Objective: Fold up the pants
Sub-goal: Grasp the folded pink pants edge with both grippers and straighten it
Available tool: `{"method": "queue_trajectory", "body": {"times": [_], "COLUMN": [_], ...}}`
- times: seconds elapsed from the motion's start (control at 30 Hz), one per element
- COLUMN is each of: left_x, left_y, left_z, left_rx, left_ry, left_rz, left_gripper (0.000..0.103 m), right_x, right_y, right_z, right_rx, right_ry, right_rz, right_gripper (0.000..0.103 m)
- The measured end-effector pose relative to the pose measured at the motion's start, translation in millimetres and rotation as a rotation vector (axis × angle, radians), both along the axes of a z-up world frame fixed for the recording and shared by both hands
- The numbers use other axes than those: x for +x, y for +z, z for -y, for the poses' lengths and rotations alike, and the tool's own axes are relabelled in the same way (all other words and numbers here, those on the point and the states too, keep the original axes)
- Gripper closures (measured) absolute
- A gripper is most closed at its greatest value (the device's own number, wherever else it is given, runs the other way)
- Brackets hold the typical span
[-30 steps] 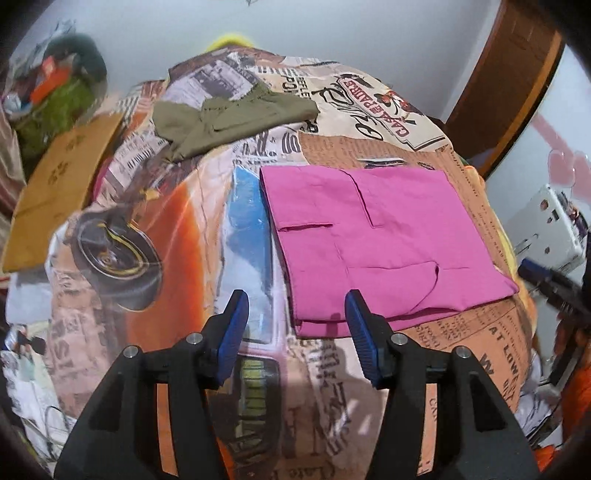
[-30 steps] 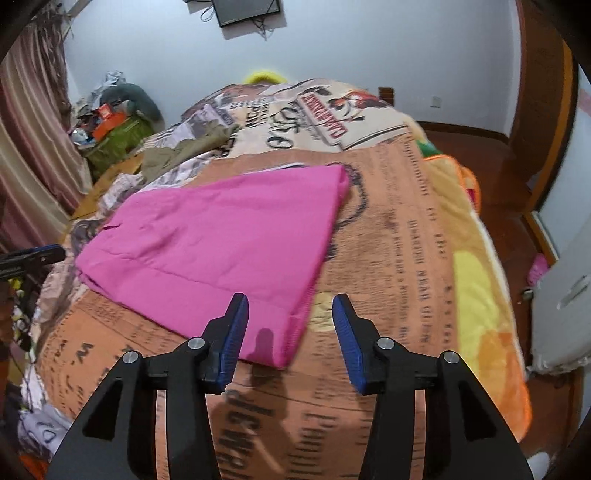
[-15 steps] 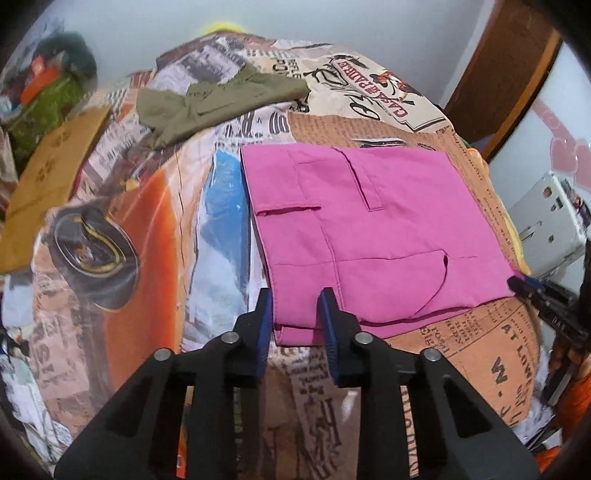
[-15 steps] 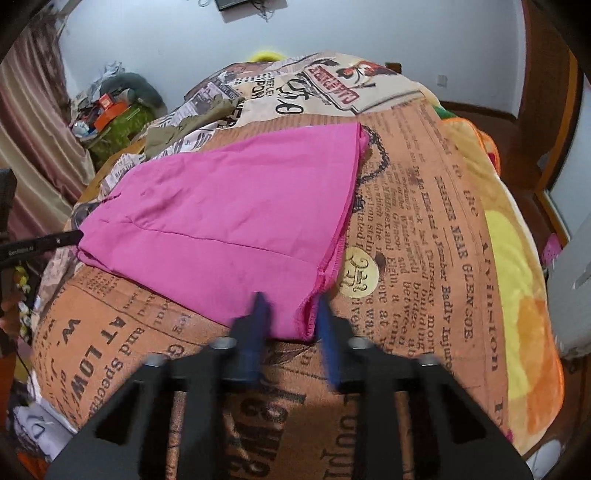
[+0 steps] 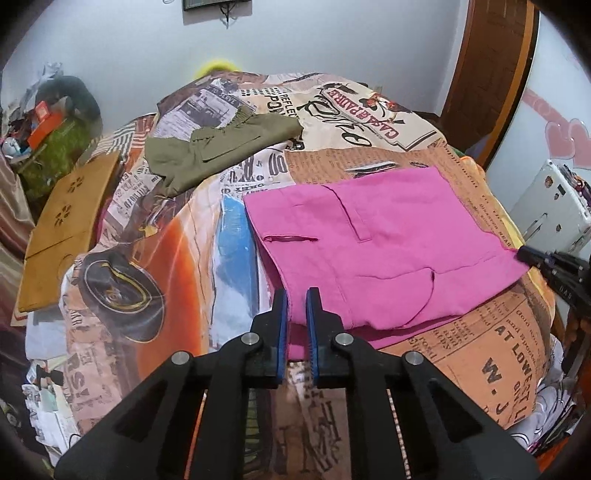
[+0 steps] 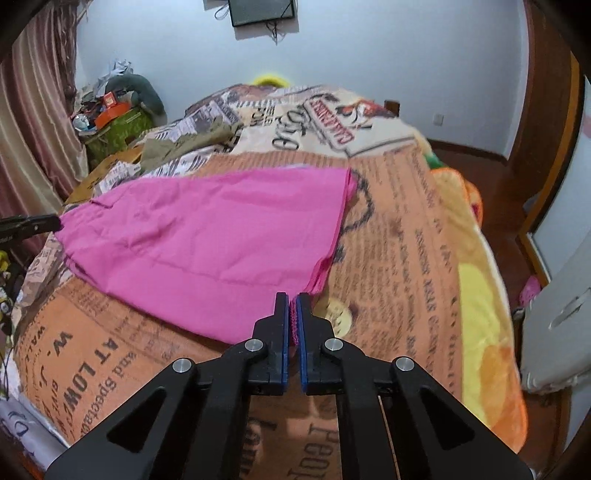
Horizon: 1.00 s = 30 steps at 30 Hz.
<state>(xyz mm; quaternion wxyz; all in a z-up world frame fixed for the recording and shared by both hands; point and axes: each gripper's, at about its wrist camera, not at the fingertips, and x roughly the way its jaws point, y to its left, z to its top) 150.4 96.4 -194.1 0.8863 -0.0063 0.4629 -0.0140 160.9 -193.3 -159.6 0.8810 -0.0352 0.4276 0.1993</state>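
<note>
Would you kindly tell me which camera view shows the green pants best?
The left wrist view: the green pants lie whole and sharp at the far side of the bed. The right wrist view shows only a small, blurred part of them beyond the pink pants.

Walls: I saw pale blue-white walls (image 6: 388, 55), evenly lit.
Screen: I noted a dark screen (image 6: 262, 11) mounted high, cables dangling.
Curtain: I saw a pinkish striped curtain (image 6: 33, 122) at the left.
Door: brown wood (image 5: 491, 74) stood at the right.
Floor: dark wood (image 6: 476, 170).
Bed: I saw a newspaper-print bedspread (image 6: 399, 229).
</note>
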Motion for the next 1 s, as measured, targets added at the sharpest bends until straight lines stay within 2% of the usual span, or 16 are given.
{"method": "queue_trajectory", "body": {"times": [0.1,0.27,0.4,0.5,0.57,0.63,0.67,0.8,0.93,1.0], "left_x": [0.1,-2.8,-3.6,-0.5,3.2,9.9,14.6,34.7,58.3,70.8], "left_y": [-12.6,-45.2,-40.9,-33.0,-26.1,-19.3,-16.3,-6.7,0.3,1.4], "left_z": [-2.2,-11.9,-16.5,-19.6,-22.1,-25.9,-28.1,-35.4,-38.9,-40.2], "left_rx": [0.016,-0.041,-0.072,-0.05,-0.02,-0.004,0.003,0.02,0.021,0.019], "left_ry": [0.015,0.049,0.057,0.068,0.08,0.089,0.095,0.12,0.124,0.125], "left_rz": [-0.031,-0.107,-0.102,-0.097,-0.08,-0.066,-0.06,-0.04,-0.007,0.0], "left_gripper": [0.093,0.093,0.092,0.091,0.091,0.09,0.09,0.082,0.061,0.056], "right_x": [3.5,4.7,4.8,10.4,15.9,21.2,23.9,42.1,59.8,71.1], "right_y": [-3.9,-34.5,-29.5,-17.1,-8.0,0.9,2.7,13.9,19.0,19.7], "right_z": [1.7,2.3,6.7,10.4,11.6,14.3,13.5,13.4,12.7,10.3], "right_rx": [-0.024,-0.066,-0.046,-0.029,-0.024,-0.007,-0.001,0.017,0.024,0.016], "right_ry": [-0.01,-0.005,-0.023,-0.03,-0.035,-0.048,-0.05,-0.055,-0.061,-0.055], "right_rz": [0.004,-0.092,-0.099,-0.079,-0.065,-0.047,-0.034,0.002,0.022,0.031], "right_gripper": [0.1,0.1,0.1,0.098,0.088,0.065,0.065,0.065,0.065,0.065]}}
